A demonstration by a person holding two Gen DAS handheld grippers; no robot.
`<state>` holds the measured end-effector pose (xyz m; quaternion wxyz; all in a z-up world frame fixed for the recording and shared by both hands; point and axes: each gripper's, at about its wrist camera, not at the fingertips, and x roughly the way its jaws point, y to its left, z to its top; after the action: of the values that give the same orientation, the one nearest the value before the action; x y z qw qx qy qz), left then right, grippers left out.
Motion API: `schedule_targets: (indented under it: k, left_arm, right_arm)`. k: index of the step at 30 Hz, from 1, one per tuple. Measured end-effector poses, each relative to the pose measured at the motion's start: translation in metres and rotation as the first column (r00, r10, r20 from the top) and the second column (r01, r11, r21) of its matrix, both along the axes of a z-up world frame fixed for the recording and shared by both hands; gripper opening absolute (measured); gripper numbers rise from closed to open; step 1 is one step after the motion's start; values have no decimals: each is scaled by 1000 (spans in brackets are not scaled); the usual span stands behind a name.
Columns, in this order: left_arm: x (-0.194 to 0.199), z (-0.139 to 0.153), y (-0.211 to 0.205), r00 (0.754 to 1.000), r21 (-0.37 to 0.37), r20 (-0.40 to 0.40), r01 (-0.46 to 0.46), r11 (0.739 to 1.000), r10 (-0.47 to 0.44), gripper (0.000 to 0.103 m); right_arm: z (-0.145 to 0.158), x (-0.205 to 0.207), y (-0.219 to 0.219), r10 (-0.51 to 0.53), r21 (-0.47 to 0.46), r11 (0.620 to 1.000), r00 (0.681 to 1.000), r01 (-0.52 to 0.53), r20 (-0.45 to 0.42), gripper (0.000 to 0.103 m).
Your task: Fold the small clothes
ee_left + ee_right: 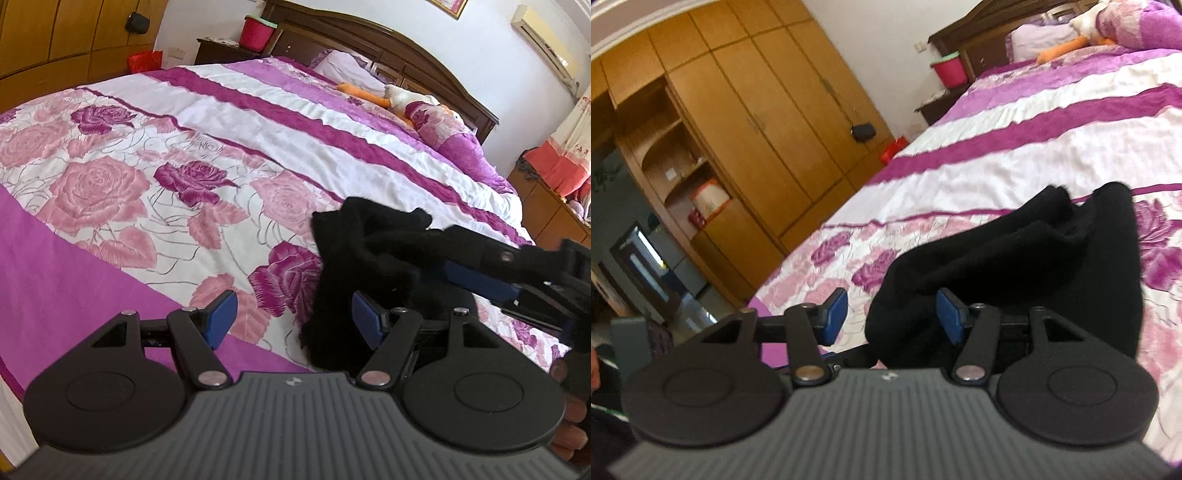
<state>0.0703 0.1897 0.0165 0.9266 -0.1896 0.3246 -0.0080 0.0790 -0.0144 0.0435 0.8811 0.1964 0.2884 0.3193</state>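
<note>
A crumpled black garment lies on the floral bed cover near the bed's front edge. My left gripper stands open over the cover; the cloth's lower fold rests against its right pad and its left pad is bare. From the right, the right gripper's blue pad reaches into the cloth, which drapes over that finger. In the right wrist view my right gripper is open, with the black garment bunched against its right pad and part-way into the gap. Its left pad touches nothing.
The bed cover runs back to a dark wooden headboard, with pillows and a stuffed toy at that end. A red bucket sits on a nightstand. A wooden wardrobe lines the far side. A person's fingers hold the right gripper's handle.
</note>
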Motion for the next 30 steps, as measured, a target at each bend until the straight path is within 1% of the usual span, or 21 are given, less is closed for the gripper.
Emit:
schedule_targets:
  k: [2, 3, 4, 5, 6, 9, 12, 16, 22, 30]
  left_arm:
    - [1, 3, -2, 1000, -4, 5, 13, 1000, -13, 73]
    - [3, 5, -4, 1000, -7, 8, 22, 1000, -22, 73]
    - [4, 7, -5, 1000, -8, 9, 28, 1000, -28, 73]
    - [5, 8, -7, 999, -6, 12, 33, 999, -33, 73]
    - [7, 11, -9, 999, -1, 16, 39, 999, -39, 73]
    - [13, 16, -14, 998, 10, 25, 59, 998, -59, 73]
    - [22, 18, -17, 997, 5, 21, 74, 997, -74, 73]
    - [35, 21, -19, 996, 2, 19, 90, 996, -90, 73]
    - [56, 20, -18, 995, -51, 18, 102, 993, -101, 73]
    - [77, 10, -26, 991, -54, 9, 131, 990, -130, 74]
  right_arm:
    - [3, -7, -10, -29, 19, 999, 1000, 28, 9, 58]
    - [5, -12, -21, -67, 18, 998, 998, 67, 14, 58]
    - [5, -12, -21, -67, 18, 998, 998, 67, 14, 60]
    - [6, -15, -26, -89, 9, 996, 996, 89, 22, 63]
    - [5, -16, -29, -108, -2, 994, 994, 108, 30, 64]
    - [2, -22, -41, -177, -53, 982, 983, 179, 41, 64]
    - [-7, -22, -51, -224, -107, 968, 974, 225, 26, 64]
    - [-19, -21, -64, -279, -148, 949, 960, 280, 25, 64]
    - [-33, -15, -76, -314, -147, 939, 949, 311, 0, 64]
    - [-49, -12, -81, -304, -141, 944, 952, 297, -29, 64]
